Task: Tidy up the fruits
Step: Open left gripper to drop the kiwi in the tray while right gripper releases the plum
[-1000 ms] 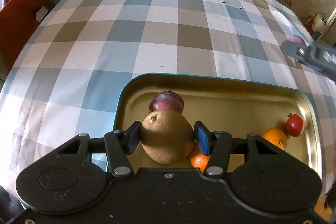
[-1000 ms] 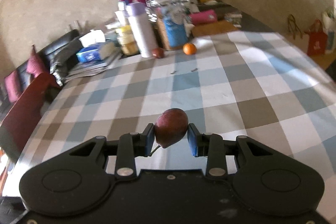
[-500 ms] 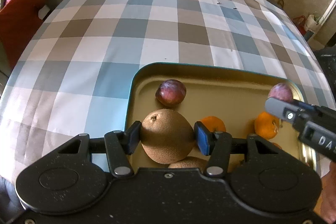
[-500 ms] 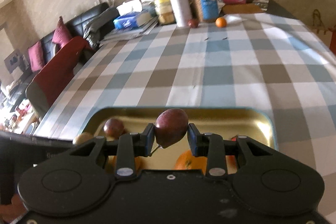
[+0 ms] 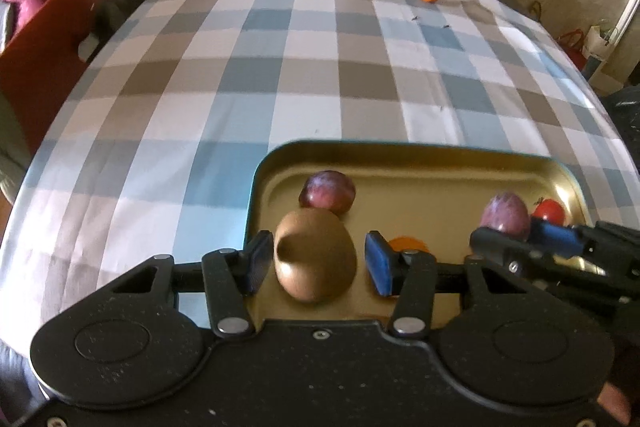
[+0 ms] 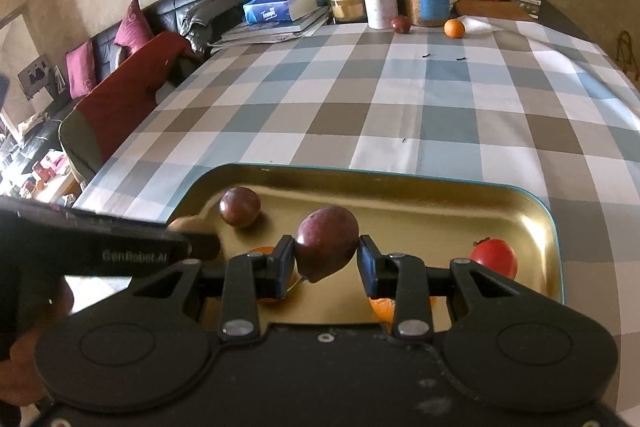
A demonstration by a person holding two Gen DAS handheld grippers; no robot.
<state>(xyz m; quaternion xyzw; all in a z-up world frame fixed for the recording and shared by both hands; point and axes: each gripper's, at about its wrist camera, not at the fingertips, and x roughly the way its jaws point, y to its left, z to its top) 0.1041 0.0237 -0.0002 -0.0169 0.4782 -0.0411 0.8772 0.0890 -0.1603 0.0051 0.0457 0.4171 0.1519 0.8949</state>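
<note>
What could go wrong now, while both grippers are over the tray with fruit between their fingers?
The brown fruit sits loose between the open left gripper fingers, so it may roll into the plum on the tray. The right gripper works close beside the left one; they could bump.

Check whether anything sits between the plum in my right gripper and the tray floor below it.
Nothing visible blocks it. The plum, held in the right gripper, hangs over bare tray floor; one orange lies by its left finger, another orange under its right finger.
</note>
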